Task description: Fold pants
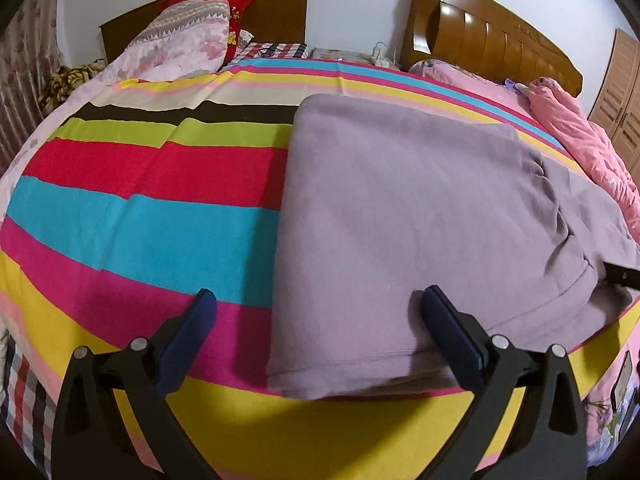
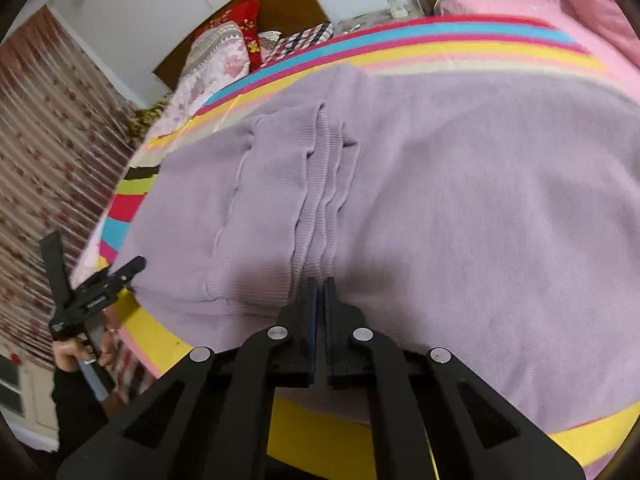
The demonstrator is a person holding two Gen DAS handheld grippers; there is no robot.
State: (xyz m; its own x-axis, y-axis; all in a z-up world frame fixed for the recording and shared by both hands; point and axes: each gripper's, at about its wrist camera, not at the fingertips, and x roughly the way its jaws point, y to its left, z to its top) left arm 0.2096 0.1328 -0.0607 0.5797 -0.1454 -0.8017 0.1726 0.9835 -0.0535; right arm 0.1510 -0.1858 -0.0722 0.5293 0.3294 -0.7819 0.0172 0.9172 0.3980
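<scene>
Lilac pants lie folded on the striped bedsheet, their near left corner close to the bed's front edge. My left gripper hovers open over that corner, one blue-padded finger above the sheet and the other over the cloth. In the right wrist view the pants fill the middle, with a stack of ribbed edges running into my right gripper, which is shut on that ribbed cloth. The left gripper shows at the bed's left edge, held by a hand.
Two wooden headboards stand at the far wall, with pillows and a pink quilt at the right. A flowered curtain hangs left of the bed. A wardrobe stands at the far right.
</scene>
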